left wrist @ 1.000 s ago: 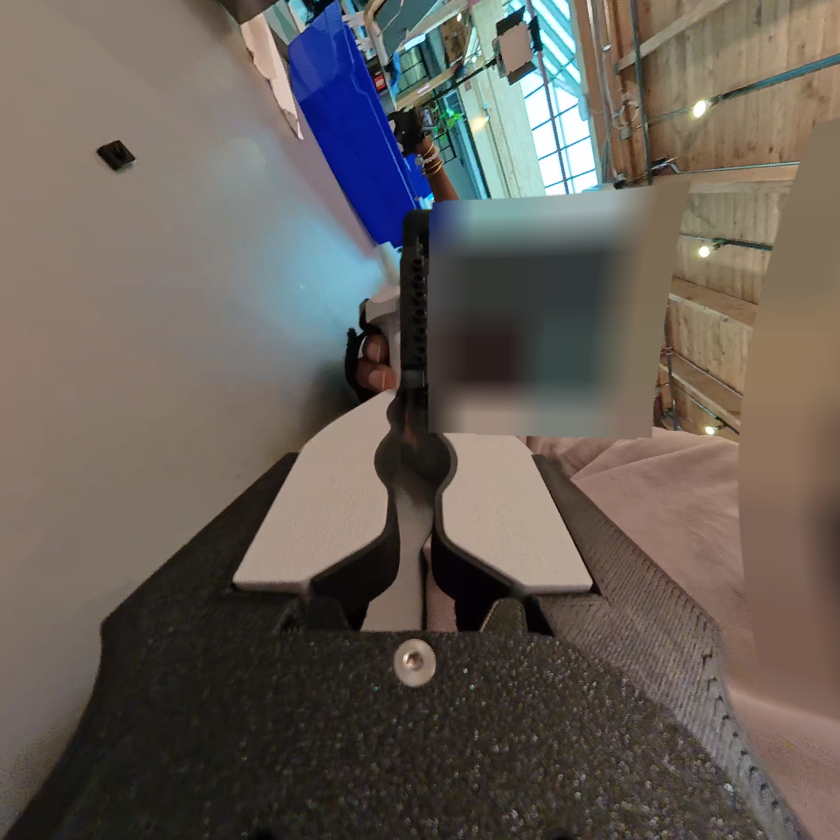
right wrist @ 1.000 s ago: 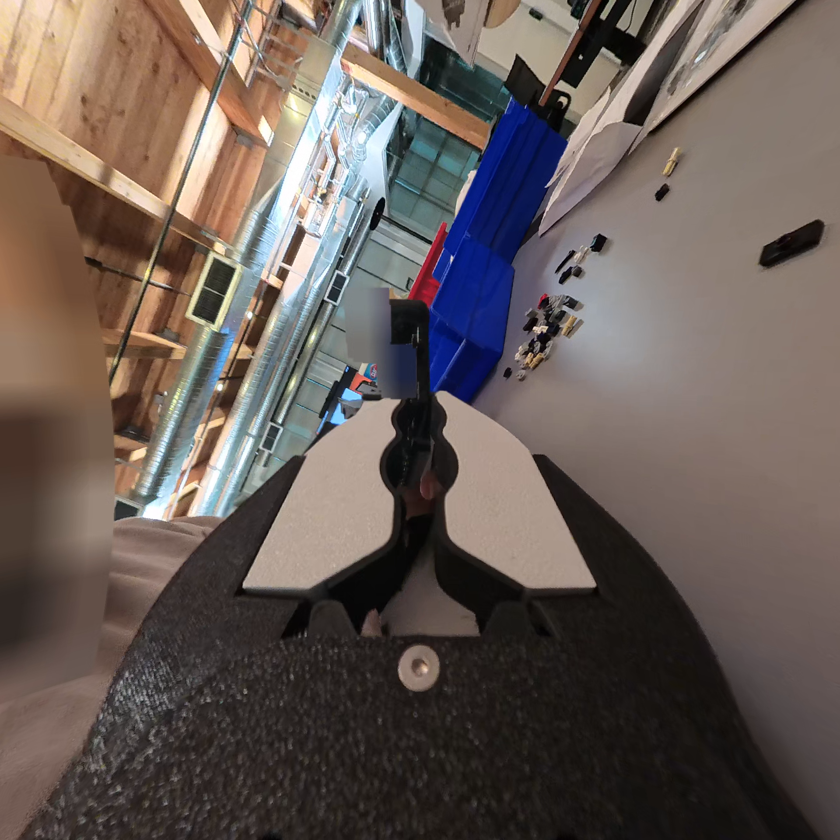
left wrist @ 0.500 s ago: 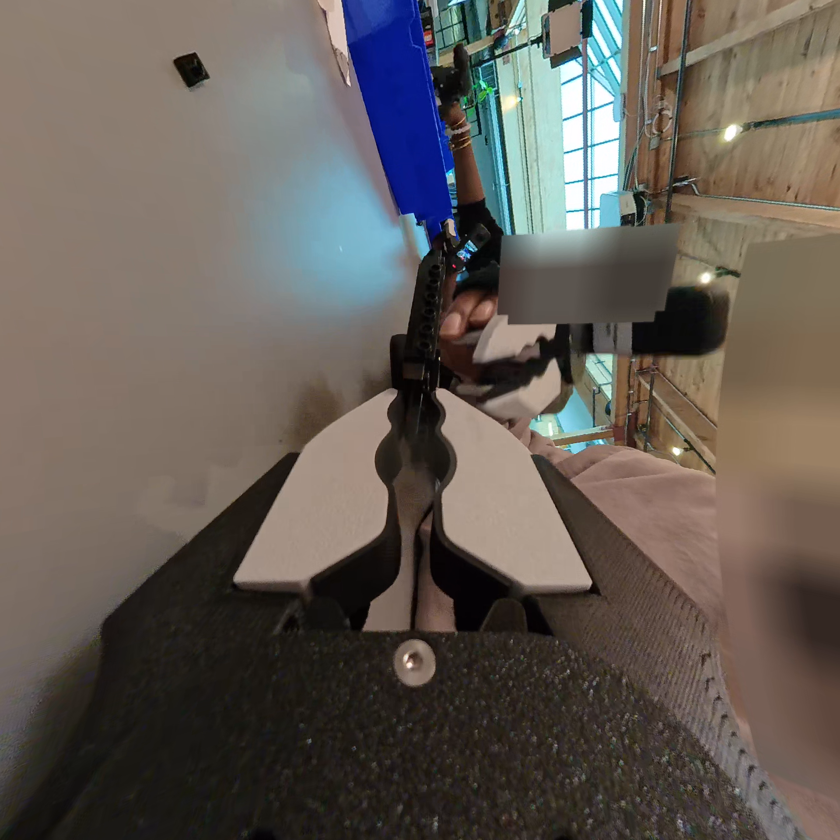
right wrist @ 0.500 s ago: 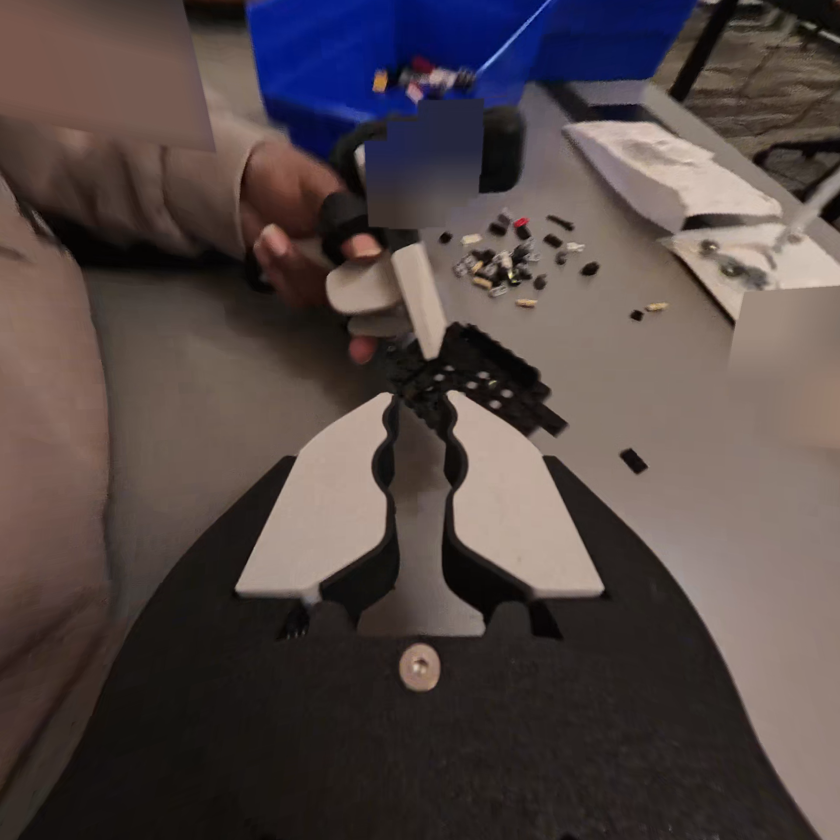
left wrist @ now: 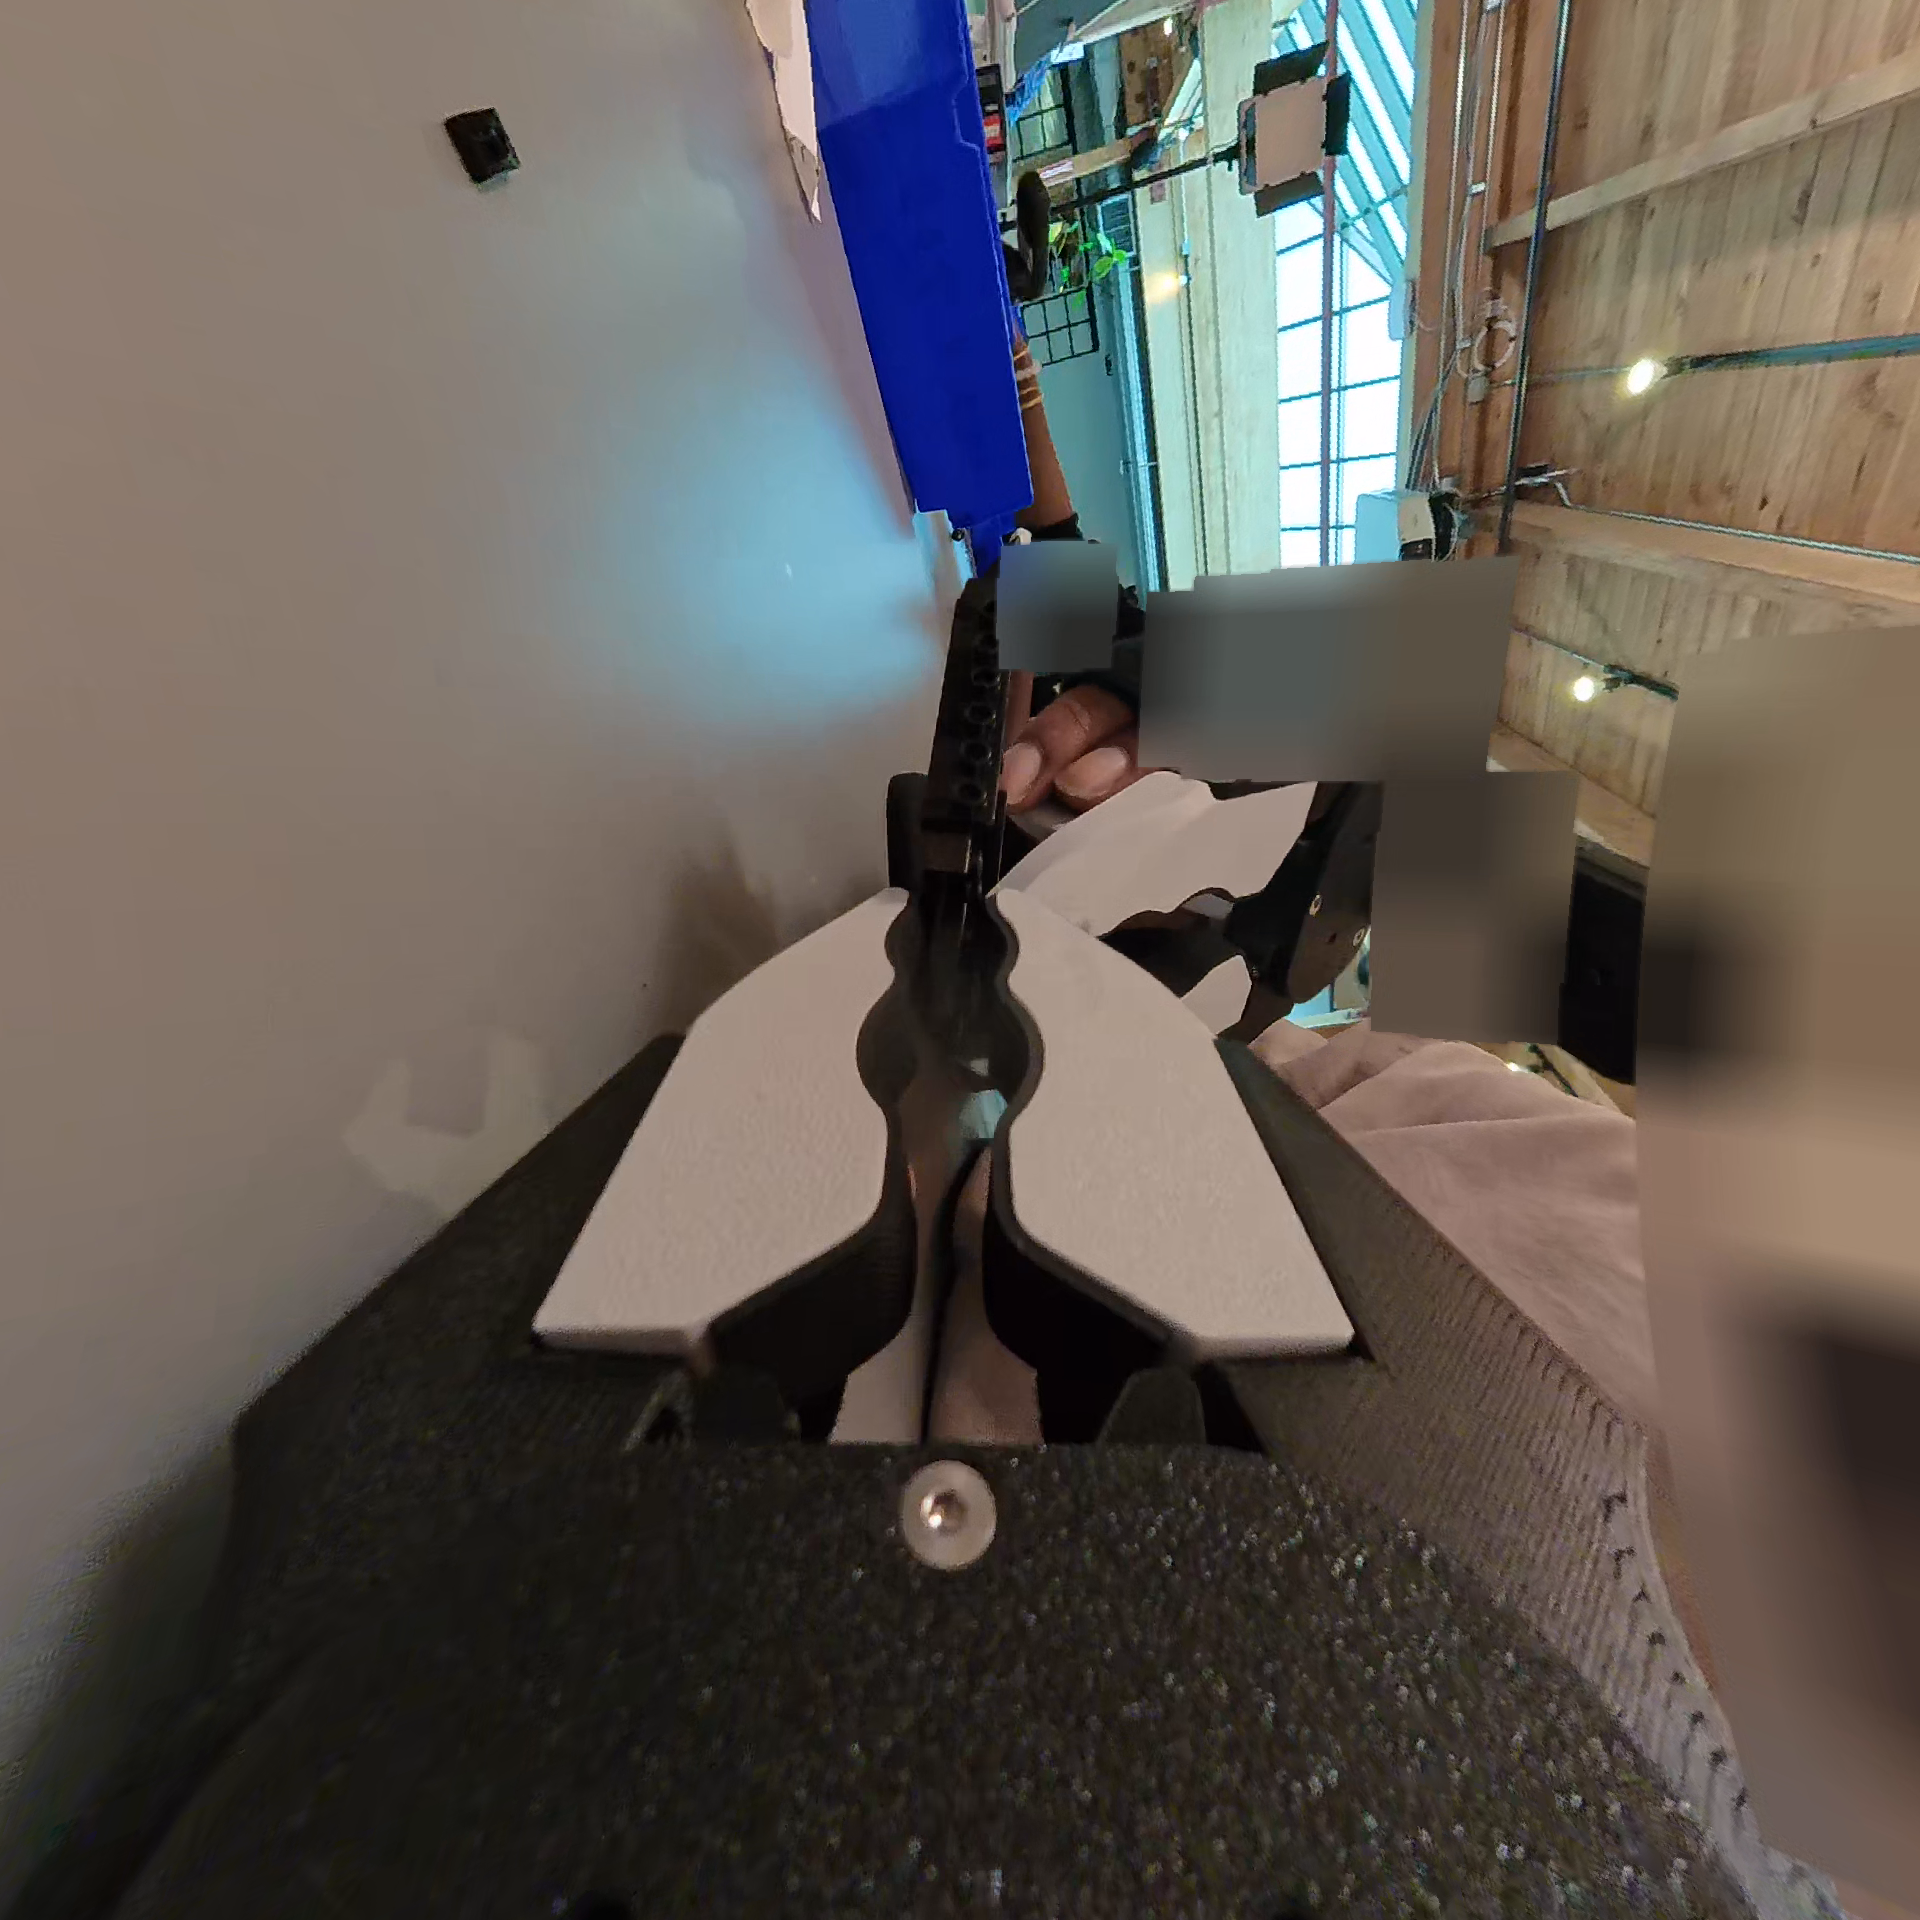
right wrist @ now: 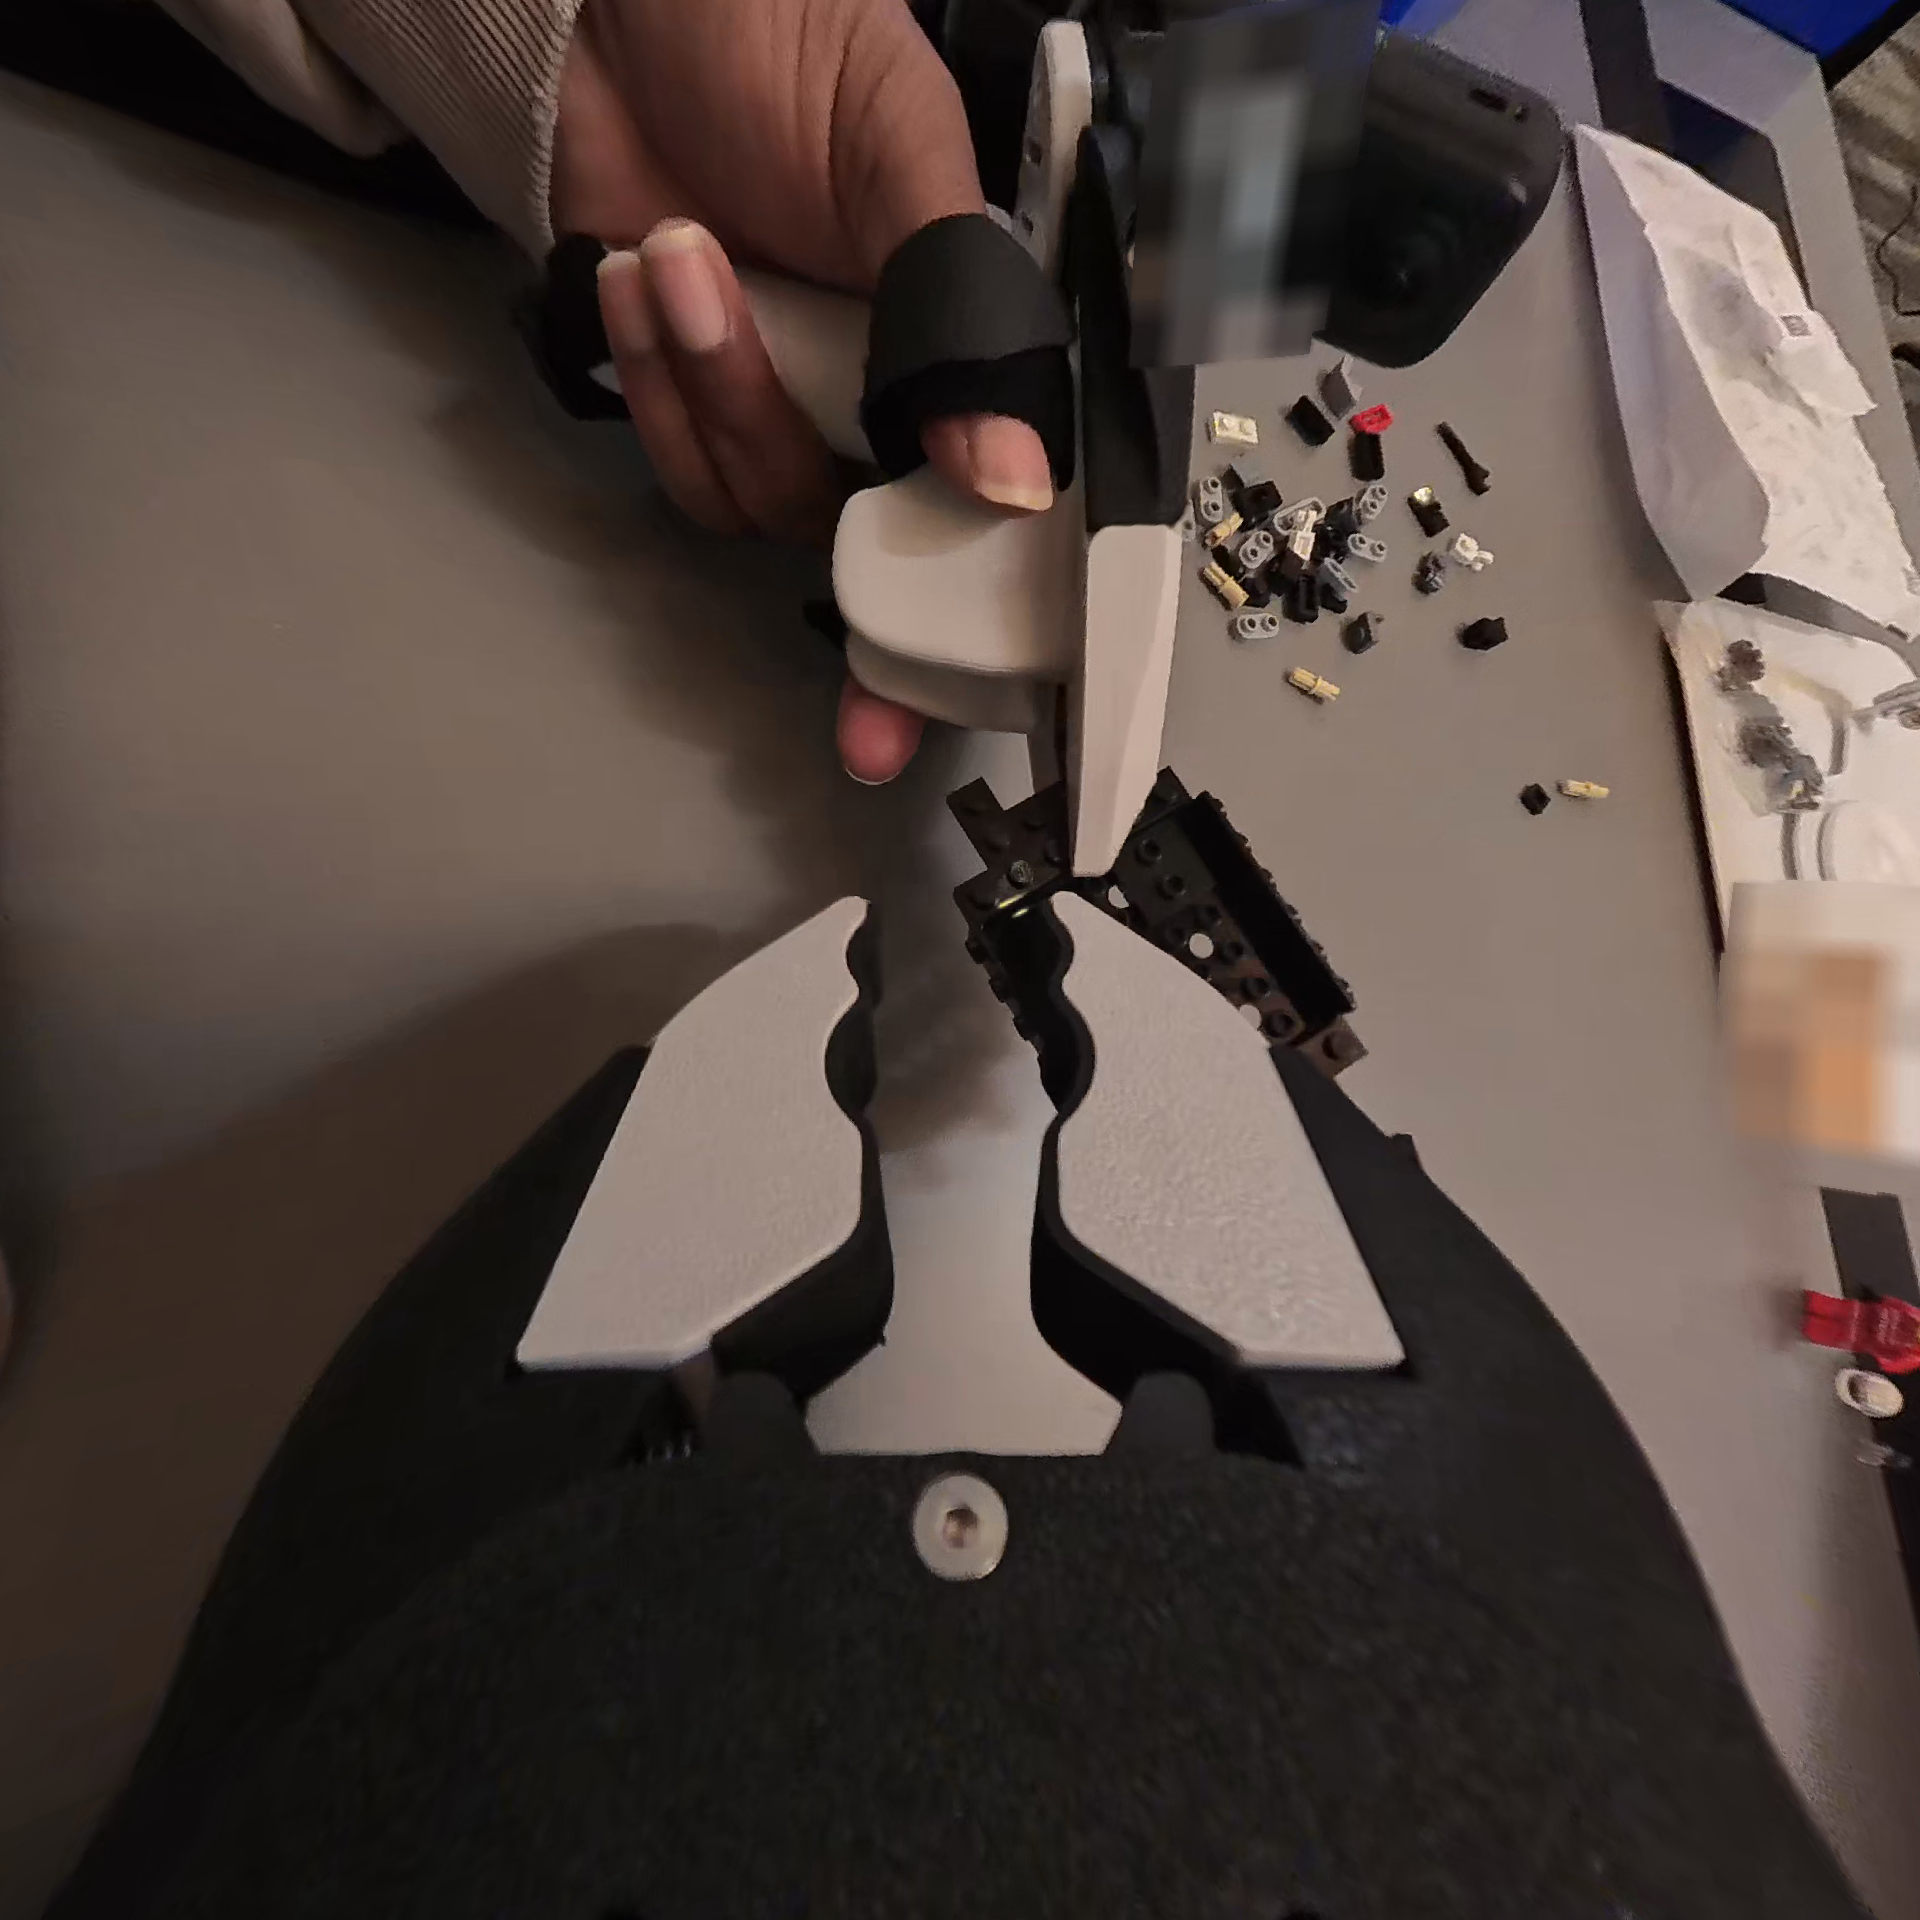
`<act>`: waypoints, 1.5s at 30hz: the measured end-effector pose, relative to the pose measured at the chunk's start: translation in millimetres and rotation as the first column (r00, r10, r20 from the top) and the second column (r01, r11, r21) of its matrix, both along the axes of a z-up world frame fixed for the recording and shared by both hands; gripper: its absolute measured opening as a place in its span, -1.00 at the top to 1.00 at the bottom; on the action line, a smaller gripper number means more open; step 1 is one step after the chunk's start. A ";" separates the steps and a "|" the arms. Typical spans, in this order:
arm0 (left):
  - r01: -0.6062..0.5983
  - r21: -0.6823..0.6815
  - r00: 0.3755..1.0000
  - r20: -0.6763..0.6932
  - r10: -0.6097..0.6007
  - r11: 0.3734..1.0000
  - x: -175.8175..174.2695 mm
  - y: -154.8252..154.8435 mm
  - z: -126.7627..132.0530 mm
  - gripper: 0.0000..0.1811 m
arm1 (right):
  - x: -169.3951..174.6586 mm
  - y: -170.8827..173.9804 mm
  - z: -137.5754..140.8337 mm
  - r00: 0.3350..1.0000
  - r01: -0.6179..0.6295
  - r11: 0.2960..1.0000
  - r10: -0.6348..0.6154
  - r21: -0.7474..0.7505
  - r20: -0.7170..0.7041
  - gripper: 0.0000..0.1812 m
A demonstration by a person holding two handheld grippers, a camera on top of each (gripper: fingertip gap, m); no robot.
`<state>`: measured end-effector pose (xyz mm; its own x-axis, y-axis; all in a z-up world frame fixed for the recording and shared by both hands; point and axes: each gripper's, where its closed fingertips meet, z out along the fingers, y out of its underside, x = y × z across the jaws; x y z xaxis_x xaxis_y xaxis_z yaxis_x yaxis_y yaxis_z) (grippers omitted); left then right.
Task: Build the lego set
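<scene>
A black lego assembly point(right wrist: 1205, 935) of studded beams is held just above the grey table point(right wrist: 312, 644). My left gripper point(left wrist: 951, 904) is shut on it; in the left wrist view the assembly point(left wrist: 971, 727) stands edge-on beyond the fingertips. In the right wrist view the left gripper point(right wrist: 1086, 862) comes down from above, held by a hand point(right wrist: 769, 208). My right gripper point(right wrist: 966, 914) is open and empty. Its right finger point(right wrist: 1174, 1122) lies against the assembly's near side. The right gripper's white fingers point(left wrist: 1153, 842) also show in the left wrist view.
A pile of small loose lego pieces point(right wrist: 1299, 540) lies behind the assembly, with a few strays point(right wrist: 1558, 795). White paper bags point(right wrist: 1745, 343) and a clear parts bag point(right wrist: 1787, 748) lie at the right edge. A blue bin point(left wrist: 914, 260) stands at the table's far side. Less than 4 cm separates the two grippers' tips.
My right gripper has let go of the assembly, swung round to look down on the table and opened wider. The left gripper keeps its hold on the assembly.
</scene>
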<state>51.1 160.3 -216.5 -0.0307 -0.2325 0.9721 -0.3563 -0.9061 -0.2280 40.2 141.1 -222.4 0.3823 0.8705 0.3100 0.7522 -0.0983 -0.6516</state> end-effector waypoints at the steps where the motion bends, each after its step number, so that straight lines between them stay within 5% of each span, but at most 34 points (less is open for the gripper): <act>1: -0.004 -0.009 1.000 -0.002 0.004 1.000 0.2 0.4 -0.8 0.90 | 0.0 0.7 -0.9 1.000 0.002 1.000 -0.002 0.004 0.013 0.69; 15: -0.030 -0.129 0.999 0.024 0.033 0.991 0.3 3.5 -0.2 0.90 | -2.6 7.9 0.2 0.998 0.024 0.998 -0.027 0.058 0.058 0.66; 20: -0.056 -0.132 0.998 0.028 0.060 0.990 -1.4 8.0 0.4 0.90 | 3.1 9.5 30.9 0.972 0.120 0.993 -0.115 0.010 -0.202 0.65; 23: -0.079 -0.127 0.996 0.031 0.083 0.989 -2.2 11.3 1.4 0.90 | 19.5 10.6 41.9 0.843 0.258 0.949 -0.313 -0.182 -0.438 0.64; 26: -0.108 -0.116 0.993 0.033 0.112 0.987 -2.1 13.7 2.4 0.90 | 34.1 8.2 24.3 0.600 0.332 0.816 -0.570 -0.473 -0.561 0.65; 30: -0.151 -0.086 0.987 0.032 0.155 0.985 -0.8 15.7 3.3 0.90 | 33.7 12.3 11.0 0.236 0.237 0.645 -0.764 -0.726 -0.601 0.65; 33: -0.179 -0.059 0.983 0.029 0.181 0.982 -0.6 17.8 3.0 0.90 | 24.3 22.5 11.1 0.114 0.149 0.615 -0.788 -0.774 -0.605 0.66; 45: -0.189 -0.015 0.982 0.019 0.189 0.982 -0.3 17.4 1.4 0.90 | 10.7 42.5 0.0 0.157 0.155 0.620 -0.784 -0.769 -0.601 0.76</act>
